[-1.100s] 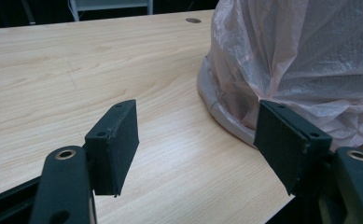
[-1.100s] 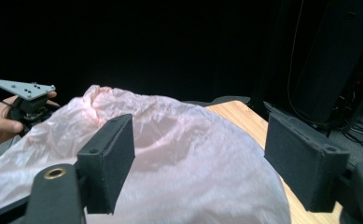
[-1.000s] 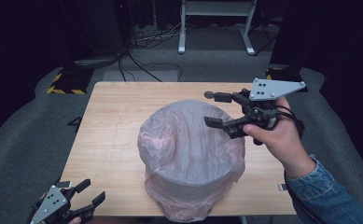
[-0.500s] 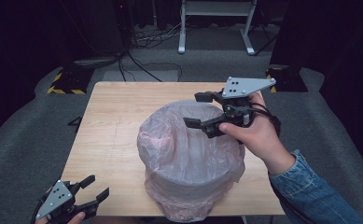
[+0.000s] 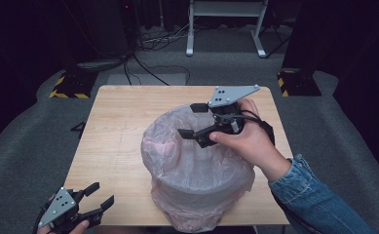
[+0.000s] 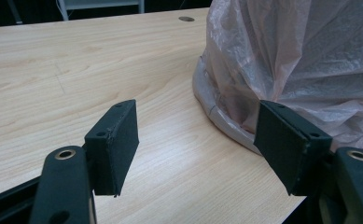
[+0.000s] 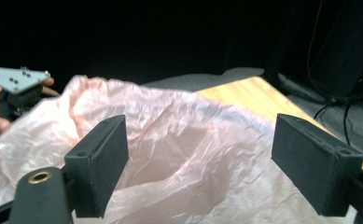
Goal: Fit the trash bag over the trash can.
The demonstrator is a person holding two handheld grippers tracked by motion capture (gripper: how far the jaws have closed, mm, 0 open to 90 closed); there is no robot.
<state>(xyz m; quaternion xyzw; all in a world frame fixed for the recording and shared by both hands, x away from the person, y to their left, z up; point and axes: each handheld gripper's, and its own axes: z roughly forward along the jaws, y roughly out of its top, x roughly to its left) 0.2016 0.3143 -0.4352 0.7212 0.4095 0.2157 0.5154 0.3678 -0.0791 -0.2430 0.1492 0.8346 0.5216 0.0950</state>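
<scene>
Right tool point(image 5: 193, 120) agape over bag point(image 5: 197, 170)

One bag-covered bin point(image 5: 197, 170), one table point(image 5: 119, 141), two claws: left point(image 5: 97, 197), right point(image 5: 193, 120).

no readable text, labels, brands or numbers anywhere

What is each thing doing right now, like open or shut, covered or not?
right gripper: open, over the top of the bag, holding nothing.
left gripper: open, at the table's near left corner, holding nothing.
pink plastic bag: crumpled, draped over the bin.
bin: standing on the table, covered by the bag.
</scene>
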